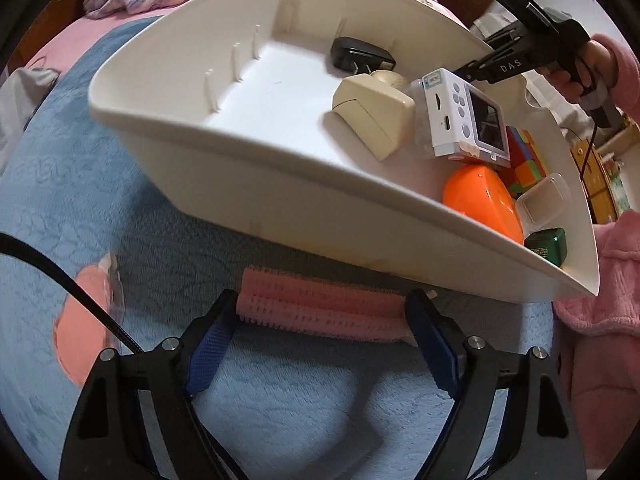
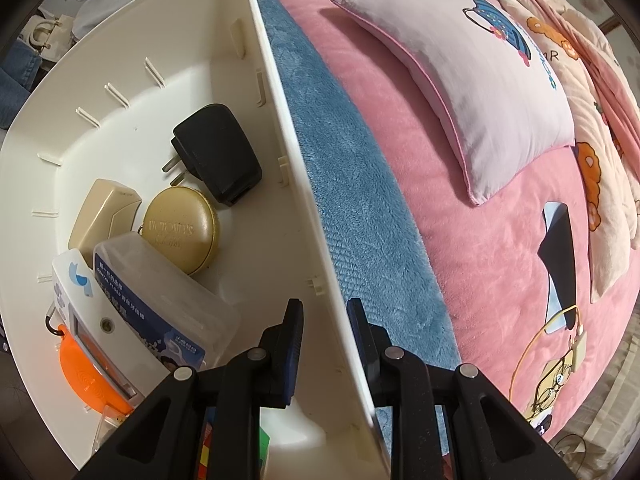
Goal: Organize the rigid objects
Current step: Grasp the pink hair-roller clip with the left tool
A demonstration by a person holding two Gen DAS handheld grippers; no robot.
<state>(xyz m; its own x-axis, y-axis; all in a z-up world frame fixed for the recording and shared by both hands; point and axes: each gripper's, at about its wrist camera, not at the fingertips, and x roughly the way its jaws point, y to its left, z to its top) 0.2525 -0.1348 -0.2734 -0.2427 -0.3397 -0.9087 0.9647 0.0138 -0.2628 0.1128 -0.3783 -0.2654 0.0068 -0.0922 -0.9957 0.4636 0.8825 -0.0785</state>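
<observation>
A pink hair roller (image 1: pixel 320 308) lies on the blue blanket (image 1: pixel 100 200) just below the white bin (image 1: pixel 240 168). My left gripper (image 1: pixel 320 316) spans it lengthwise, and both blue pads meet its ends. The bin holds a black charger plug (image 2: pixel 216 152), a beige box (image 2: pixel 100 216), a round gold tin (image 2: pixel 180 228), a white handheld device (image 1: pixel 464 112), an orange case (image 1: pixel 480 200), a colour cube (image 1: pixel 528 156) and a green item (image 1: pixel 548 244). My right gripper (image 2: pixel 326 320) is shut on the bin's side wall (image 2: pixel 280 128), one finger inside and one outside; it also shows as the right gripper (image 1: pixel 480 72) in a hand.
The bin rests tilted on the blanket over a pink bed cover (image 2: pixel 460 220). A pillow (image 2: pixel 480 92), a dark phone (image 2: pixel 556 248), a thin cable and glasses (image 2: pixel 556 384) lie to the right. A flat pink item (image 1: pixel 84 320) sits left of my left gripper. A pink sleeve (image 1: pixel 592 320) is close by.
</observation>
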